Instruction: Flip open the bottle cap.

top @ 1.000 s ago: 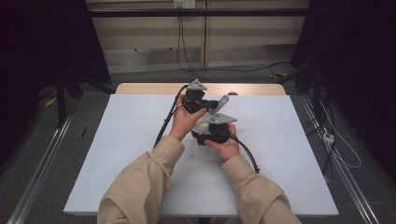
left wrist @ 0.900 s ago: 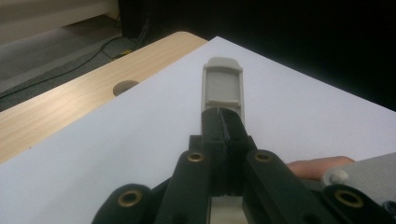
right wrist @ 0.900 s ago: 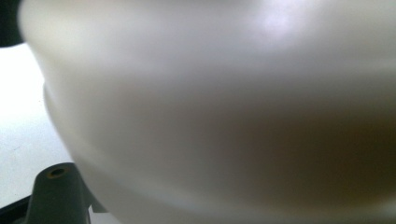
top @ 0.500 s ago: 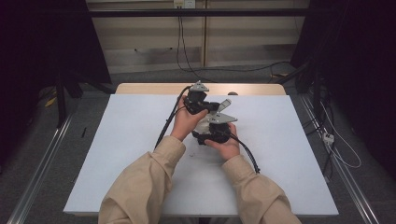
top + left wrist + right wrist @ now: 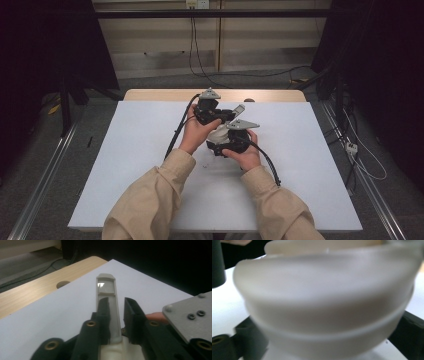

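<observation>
Item: one pale grey plastic object [image 5: 220,131], rounded body with a long flat handle-like arm [image 5: 106,293] ending in a clear window. It sits between my two grippers, above the middle of the white table sheet [image 5: 125,165].

My left gripper [image 5: 117,305]: jaws partly apart, the flat arm running up between them and lying against the left jaw, with a gap to the right jaw. I cannot tell whether it is truly clamped. In the high view this gripper [image 5: 209,108] is the farther of the two.

My right gripper [image 5: 231,137]: nearer to me, just beside the left one. Its own camera has the blurred rounded body [image 5: 324,305] pressed close between dark jaw parts at either side; I cannot tell the grip.

Beyond the left jaws: the wooden table edge [image 5: 37,287] with a round hole [image 5: 63,284].

Both sleeves [image 5: 150,200] are beige.
</observation>
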